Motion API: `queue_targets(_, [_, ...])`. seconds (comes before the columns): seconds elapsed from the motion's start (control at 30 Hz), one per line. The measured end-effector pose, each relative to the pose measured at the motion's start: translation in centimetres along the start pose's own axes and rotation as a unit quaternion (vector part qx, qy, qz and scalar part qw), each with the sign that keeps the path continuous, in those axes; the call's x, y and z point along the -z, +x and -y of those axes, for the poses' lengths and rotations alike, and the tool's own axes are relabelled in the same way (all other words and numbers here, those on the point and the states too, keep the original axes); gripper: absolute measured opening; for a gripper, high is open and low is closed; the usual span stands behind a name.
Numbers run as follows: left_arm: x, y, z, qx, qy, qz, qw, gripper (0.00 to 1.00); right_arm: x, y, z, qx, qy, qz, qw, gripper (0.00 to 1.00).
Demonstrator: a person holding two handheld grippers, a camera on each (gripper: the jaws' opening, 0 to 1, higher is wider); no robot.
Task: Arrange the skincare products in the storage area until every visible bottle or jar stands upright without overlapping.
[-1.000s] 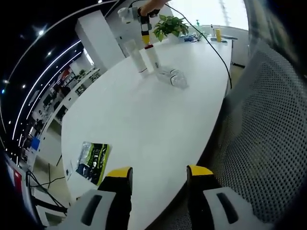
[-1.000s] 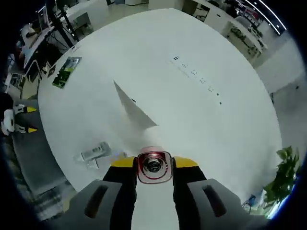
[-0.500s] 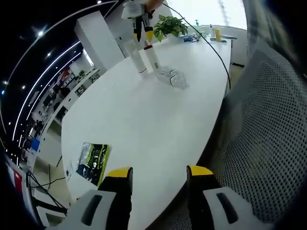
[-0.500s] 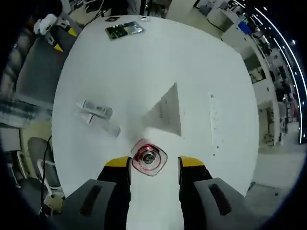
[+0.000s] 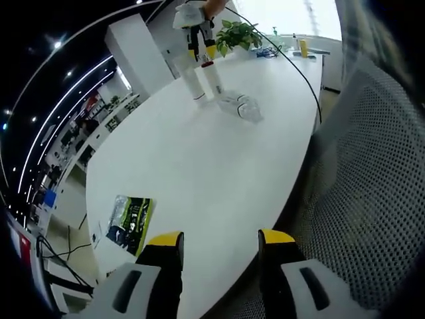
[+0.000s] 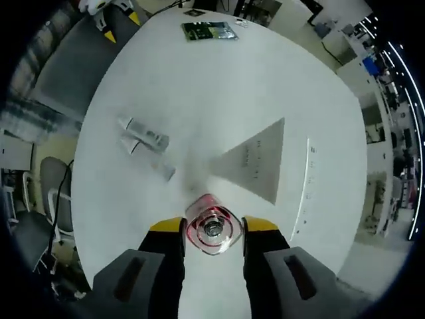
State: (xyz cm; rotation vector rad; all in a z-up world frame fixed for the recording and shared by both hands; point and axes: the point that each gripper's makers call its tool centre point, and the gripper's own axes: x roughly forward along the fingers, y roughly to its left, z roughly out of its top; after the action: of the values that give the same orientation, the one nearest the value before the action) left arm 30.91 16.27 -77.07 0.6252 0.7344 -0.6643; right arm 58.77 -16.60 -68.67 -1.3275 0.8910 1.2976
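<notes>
The right gripper (image 6: 212, 229) is straight above a tall white bottle (image 6: 211, 228) with a red-ringed cap, jaws snug on either side of the cap. You can spot that gripper (image 5: 199, 48) way across the white table (image 5: 199, 173) in the left gripper view, over the standing bottle (image 5: 211, 80) with another upright bottle (image 5: 193, 85) just beside it. Two clear tubes (image 6: 143, 136) lie flat near them on the table. The left gripper (image 5: 219, 240) hangs at the near table edge, jaws spread wide, nothing in them. A green packet (image 5: 127, 222) lies near it.
</notes>
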Motion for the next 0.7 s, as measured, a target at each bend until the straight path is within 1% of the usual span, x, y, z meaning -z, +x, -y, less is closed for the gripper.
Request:
queue_targets(0.1, [0.04,0.01,0.01,0.000,0.000,-0.001,1.0000,0.46,0.07,-0.09,0.11,0.002,0.033,0.001,0.9995,0.31])
queue_targets(0.13, [0.04,0.03,0.03,0.001,0.001,-0.001,1.0000,0.46,0.16,-0.11,0.13,0.004,0.056,-0.001,0.9984,0.31])
queue_targets(0.17, [0.04,0.03,0.03,0.001,0.001,-0.001,1.0000,0.46,0.20,-0.12,0.16,0.006,0.069,-0.001,0.9976,0.30])
queue_targets(0.23, [0.04,0.03,0.04,0.001,0.001,-0.001,1.0000,0.46,0.29,-0.10,0.29,0.011,0.112,-0.002,0.9937,0.30])
queue_targets(0.3, [0.05,0.02,0.06,0.002,0.001,-0.002,1.0000,0.46,0.42,-0.08,0.40,0.014,0.151,-0.003,0.9884,0.30])
queue_targets(0.33, [0.06,0.04,0.08,0.002,0.002,-0.002,1.0000,0.46,0.43,-0.10,0.40,0.015,0.176,-0.003,0.9843,0.30])
queue_targets(0.37, [0.06,0.05,0.10,0.002,0.002,-0.002,1.0000,0.45,0.35,-0.06,0.47,0.018,0.189,0.000,0.9818,0.30])
queue_targets(0.43, [0.07,0.05,0.12,0.003,0.004,-0.003,1.0000,0.45,0.29,-0.07,0.52,0.020,0.232,0.004,0.9724,0.30])
queue_targets(0.47, [0.07,0.05,0.15,0.003,0.004,-0.003,1.0000,0.45,0.22,-0.07,0.63,0.021,0.247,0.007,0.9687,0.30])
queue_targets(0.5, [0.06,0.06,0.18,0.004,0.004,-0.003,1.0000,0.45,0.20,-0.04,0.71,0.023,0.270,0.012,0.9626,0.30])
queue_targets(0.57, [0.09,0.09,0.23,0.005,0.005,-0.004,1.0000,0.45,0.22,-0.04,0.90,0.027,0.293,0.016,0.9555,0.30])
queue_targets(0.63, [0.11,0.10,0.22,0.005,0.005,-0.004,1.0000,0.45,0.28,-0.07,0.95,0.032,0.322,0.018,0.9460,0.30])
queue_targets(0.67, [0.10,0.11,0.23,0.005,0.005,-0.004,1.0000,0.45,0.27,-0.09,1.02,0.033,0.317,0.019,0.9476,0.30])
queue_targets(0.7, [0.12,0.11,0.24,0.006,0.004,-0.004,1.0000,0.45,0.23,-0.10,1.00,0.035,0.321,0.020,0.9463,0.30])
